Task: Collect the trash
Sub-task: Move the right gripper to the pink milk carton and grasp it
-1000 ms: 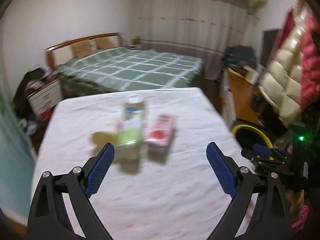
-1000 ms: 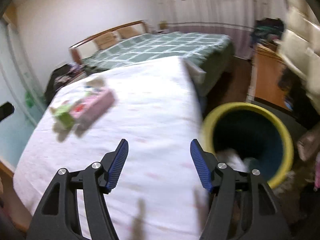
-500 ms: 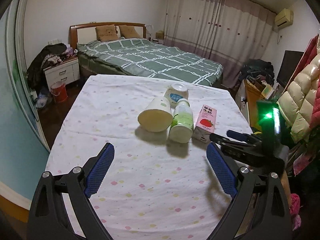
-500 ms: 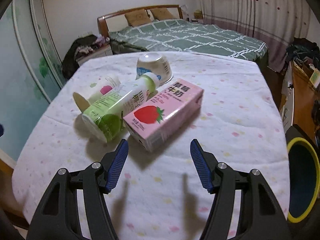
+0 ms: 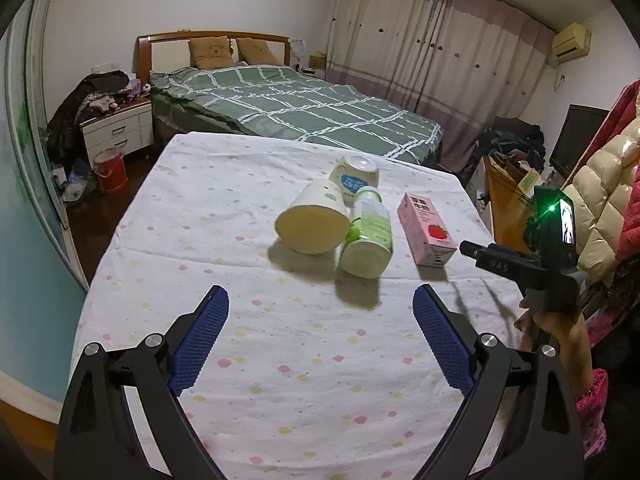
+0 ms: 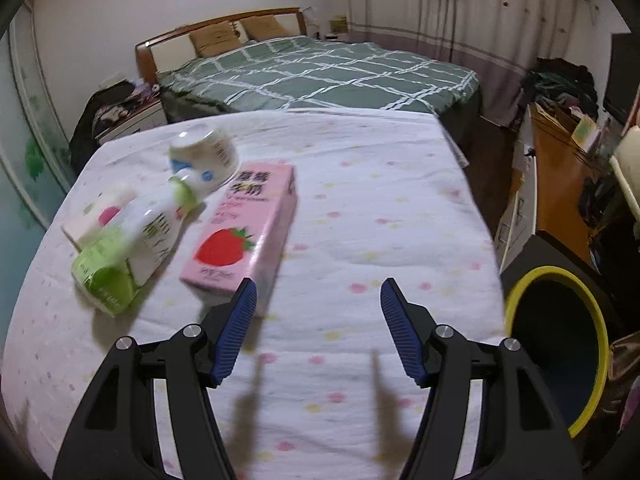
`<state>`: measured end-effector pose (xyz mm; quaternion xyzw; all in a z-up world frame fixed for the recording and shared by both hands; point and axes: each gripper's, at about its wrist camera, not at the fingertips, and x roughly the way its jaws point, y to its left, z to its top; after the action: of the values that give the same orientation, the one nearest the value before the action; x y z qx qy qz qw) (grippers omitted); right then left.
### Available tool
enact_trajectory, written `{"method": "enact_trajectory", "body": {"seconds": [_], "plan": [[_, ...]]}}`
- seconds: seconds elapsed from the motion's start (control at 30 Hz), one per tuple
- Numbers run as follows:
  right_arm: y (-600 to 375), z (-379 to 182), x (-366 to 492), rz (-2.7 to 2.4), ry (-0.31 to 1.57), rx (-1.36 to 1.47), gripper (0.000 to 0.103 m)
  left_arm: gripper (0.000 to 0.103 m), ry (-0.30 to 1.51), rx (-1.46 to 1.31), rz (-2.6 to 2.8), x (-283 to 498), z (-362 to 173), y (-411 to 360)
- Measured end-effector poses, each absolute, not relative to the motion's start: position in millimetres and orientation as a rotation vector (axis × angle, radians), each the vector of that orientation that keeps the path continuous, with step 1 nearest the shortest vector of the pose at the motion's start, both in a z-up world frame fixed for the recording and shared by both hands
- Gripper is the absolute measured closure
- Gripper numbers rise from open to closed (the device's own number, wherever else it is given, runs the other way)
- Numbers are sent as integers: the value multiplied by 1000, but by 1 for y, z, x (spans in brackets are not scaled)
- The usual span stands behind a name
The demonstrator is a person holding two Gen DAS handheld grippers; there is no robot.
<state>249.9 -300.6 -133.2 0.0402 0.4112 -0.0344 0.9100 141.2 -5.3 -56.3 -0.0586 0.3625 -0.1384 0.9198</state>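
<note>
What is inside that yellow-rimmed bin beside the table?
From the right wrist view, the yellow-rimmed bin shows only a dark blue inner wall. Its bottom lies in shadow and is partly cut off by the right gripper, so any trash there cannot be seen.

The worktop (image 5: 240,360) wears a white cloth dotted with small pink and yellow flowers. The carton (image 6: 240,240) is pink with a red strawberry and dark lettering. The bottle (image 5: 368,236) is white with light green bands. One cup (image 5: 316,218) is cream, the other cup (image 5: 356,176) white with a blue label. The bin (image 6: 560,340) has a yellow rim and dark blue inside. Both claws carry blue pads (image 5: 200,336) on black arms. The bed (image 5: 300,112) is green with white checks.
</note>
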Motion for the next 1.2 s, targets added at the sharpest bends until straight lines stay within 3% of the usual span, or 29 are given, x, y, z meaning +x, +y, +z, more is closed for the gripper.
{"method": "enact_trajectory", "body": {"seconds": [0.2,0.63,0.7,1.2], "plan": [[-283,-130,247,43,797,128,41,11,746,-104,-303,142,-57,-19],[-248,-171,294,-40,911,112,41,11,768,-114,-321,143,-66,-21],[-250,-171,295,-35,906,124,48,11,769,-115,-323,143,-68,-20],[-281,-89,215,46,700,162,54,11,783,-106,-339,143,-73,-28]]}}
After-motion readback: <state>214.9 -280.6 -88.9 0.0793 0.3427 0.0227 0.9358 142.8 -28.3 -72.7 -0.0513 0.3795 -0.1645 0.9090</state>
